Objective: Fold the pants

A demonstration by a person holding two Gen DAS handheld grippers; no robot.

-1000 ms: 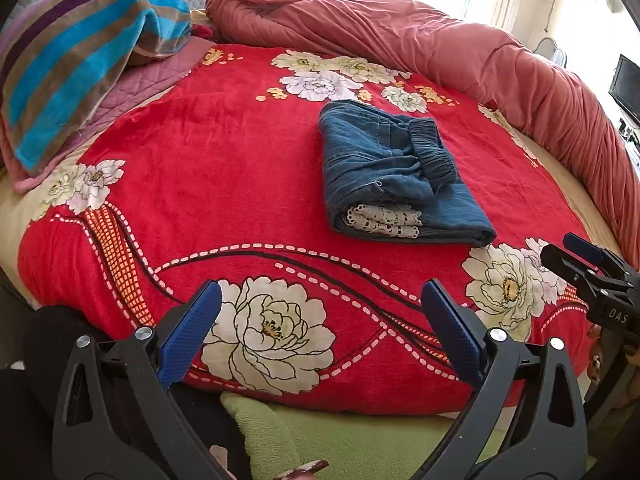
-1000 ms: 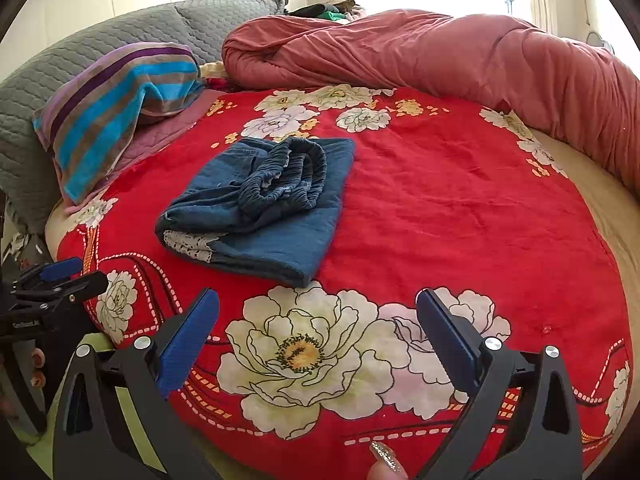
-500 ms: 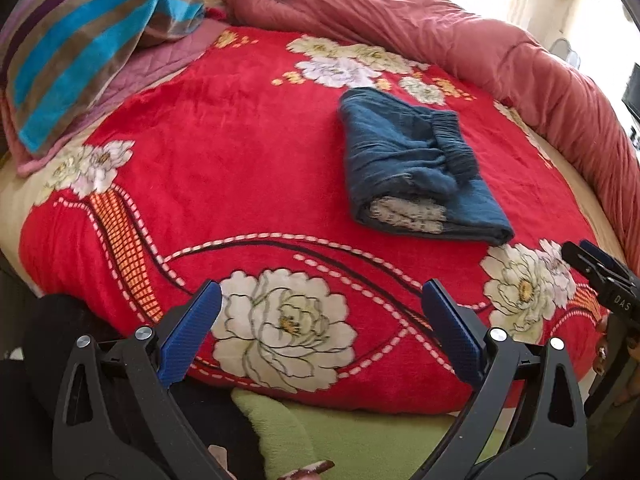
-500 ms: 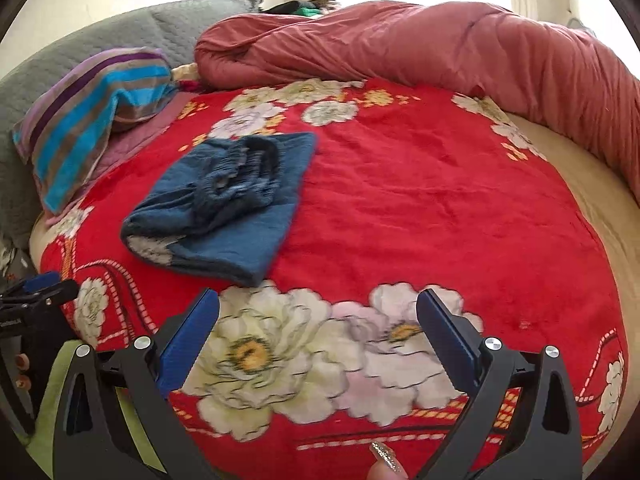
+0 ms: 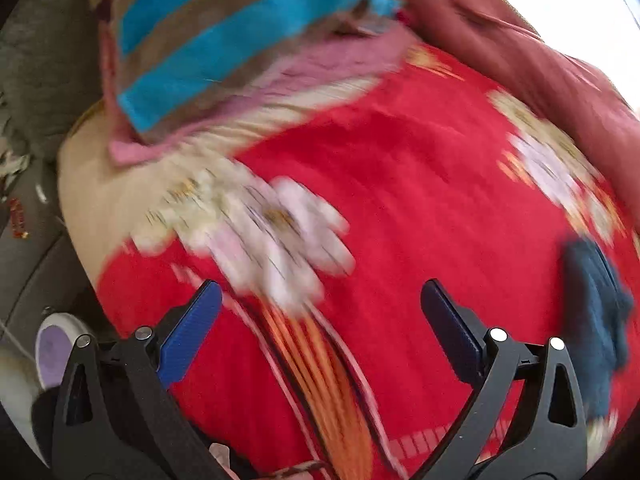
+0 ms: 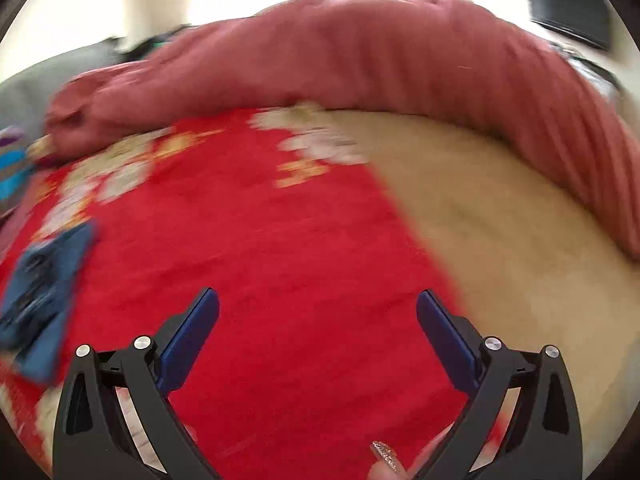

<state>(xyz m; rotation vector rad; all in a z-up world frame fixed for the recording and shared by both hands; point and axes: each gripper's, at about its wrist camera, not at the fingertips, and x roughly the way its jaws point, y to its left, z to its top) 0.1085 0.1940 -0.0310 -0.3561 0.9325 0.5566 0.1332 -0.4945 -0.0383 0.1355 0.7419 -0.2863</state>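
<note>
Pants (image 5: 596,320) lie folded on the red blanket (image 5: 420,200), now pushed to each view's edge as both cameras swing outward; left gripper (image 5: 320,312) and right gripper (image 6: 318,316) gape wide, empty, so folding looks finished

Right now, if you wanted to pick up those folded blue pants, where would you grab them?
Probably the thick folded edge of the pants, coming in low from the open red blanket side. They lie flat, so the jaws need an edge. Blur hides finer detail.
</note>
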